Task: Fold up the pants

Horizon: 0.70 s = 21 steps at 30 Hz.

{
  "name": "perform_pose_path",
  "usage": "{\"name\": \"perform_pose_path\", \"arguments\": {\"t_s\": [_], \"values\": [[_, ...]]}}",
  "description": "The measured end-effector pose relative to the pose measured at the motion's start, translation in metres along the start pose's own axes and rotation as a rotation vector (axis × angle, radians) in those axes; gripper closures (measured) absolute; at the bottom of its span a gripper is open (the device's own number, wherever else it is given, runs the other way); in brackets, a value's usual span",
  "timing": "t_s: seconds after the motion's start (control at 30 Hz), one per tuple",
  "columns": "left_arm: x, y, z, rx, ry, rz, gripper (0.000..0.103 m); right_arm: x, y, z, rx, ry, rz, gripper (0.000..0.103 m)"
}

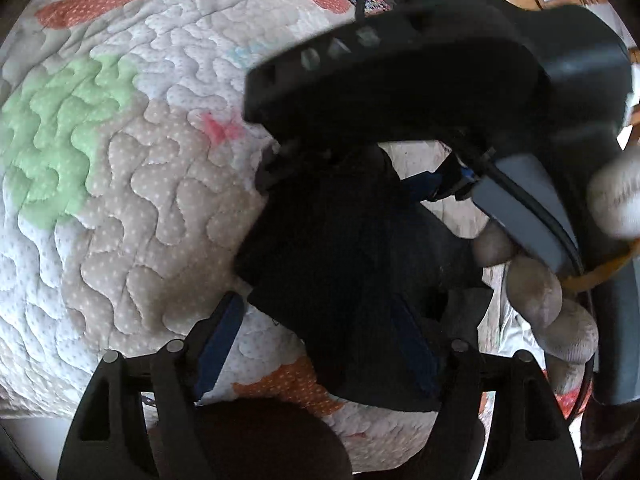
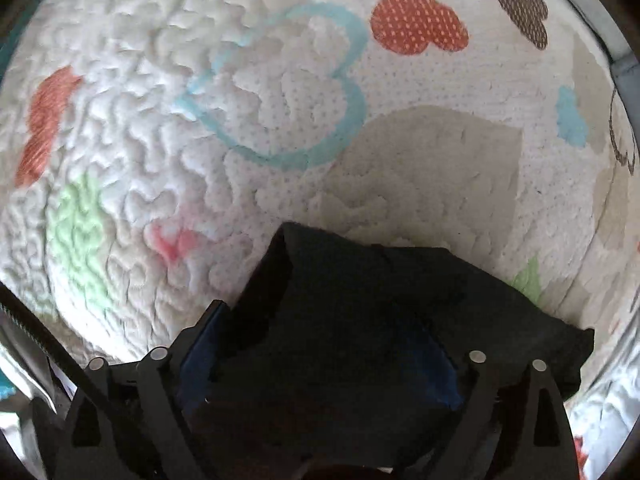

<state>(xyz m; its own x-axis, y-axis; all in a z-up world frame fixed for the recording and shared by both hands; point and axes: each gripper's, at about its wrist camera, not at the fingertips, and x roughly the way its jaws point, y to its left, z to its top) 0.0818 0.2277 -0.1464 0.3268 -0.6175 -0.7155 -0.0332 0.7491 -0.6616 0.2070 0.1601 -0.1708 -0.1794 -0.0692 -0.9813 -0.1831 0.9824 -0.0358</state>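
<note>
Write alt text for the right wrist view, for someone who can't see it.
Dark pants lie bunched between the open fingers of the right tool, filling the lower half of the view. Behind them spreads a white quilted bedspread printed with hearts, including a blue outlined heart and an orange dotted heart.

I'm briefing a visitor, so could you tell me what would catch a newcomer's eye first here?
Dark pants bunched between the right gripper fingers, low in its view. Behind them, the white quilt with bright hearts. In the left view, the other black gripper body looms upper right, over the left gripper.
</note>
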Motion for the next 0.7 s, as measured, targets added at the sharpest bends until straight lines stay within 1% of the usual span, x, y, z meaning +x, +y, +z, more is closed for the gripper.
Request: {"name": "perform_pose_path", "arguments": {"t_s": [0.03, 0.1, 0.13, 0.17, 0.23, 0.3, 0.33, 0.37, 0.4, 0.5, 0.6, 0.7], "values": [[-0.001, 0.002, -0.001, -0.017, -0.011, -0.007, 0.029, 0.000, 0.000, 0.002, 0.016, 0.004, -0.004, 0.007], [-0.003, 0.005, -0.003, -0.029, -0.020, -0.019, 0.065, 0.002, 0.002, 0.006, 0.031, 0.006, -0.029, 0.007], [-0.002, 0.005, -0.004, -0.034, -0.003, -0.035, 0.077, 0.002, 0.005, 0.006, 0.020, 0.000, -0.046, 0.007], [-0.002, 0.005, -0.005, -0.036, -0.001, -0.050, 0.078, 0.002, 0.009, 0.003, -0.009, -0.020, -0.072, 0.008], [-0.006, -0.001, -0.008, -0.004, -0.019, -0.060, 0.080, -0.003, 0.015, -0.005, -0.059, -0.051, -0.109, 0.018], [-0.010, -0.009, -0.010, 0.015, -0.030, -0.084, 0.082, -0.014, 0.012, -0.017, -0.088, -0.099, -0.127, 0.040], [-0.013, -0.015, -0.012, 0.022, -0.033, -0.100, 0.082, -0.022, 0.007, -0.024, -0.103, -0.128, -0.118, 0.043], [-0.014, -0.021, -0.014, 0.031, -0.036, -0.109, 0.082, -0.029, 0.003, -0.032, -0.113, -0.156, -0.091, 0.047], [-0.016, -0.028, -0.019, 0.042, -0.037, -0.121, 0.082, -0.034, -0.001, -0.041, -0.115, -0.179, -0.066, 0.053], [-0.025, -0.051, -0.028, 0.087, -0.053, -0.158, 0.082, -0.059, -0.025, -0.069, -0.104, -0.265, 0.032, 0.057], [-0.032, -0.073, -0.036, 0.122, -0.066, -0.207, 0.082, -0.083, -0.052, -0.097, -0.075, -0.345, 0.122, 0.058], [-0.033, -0.100, -0.045, 0.176, -0.063, -0.220, 0.083, -0.101, -0.083, -0.125, -0.047, -0.418, 0.194, 0.059]]}}
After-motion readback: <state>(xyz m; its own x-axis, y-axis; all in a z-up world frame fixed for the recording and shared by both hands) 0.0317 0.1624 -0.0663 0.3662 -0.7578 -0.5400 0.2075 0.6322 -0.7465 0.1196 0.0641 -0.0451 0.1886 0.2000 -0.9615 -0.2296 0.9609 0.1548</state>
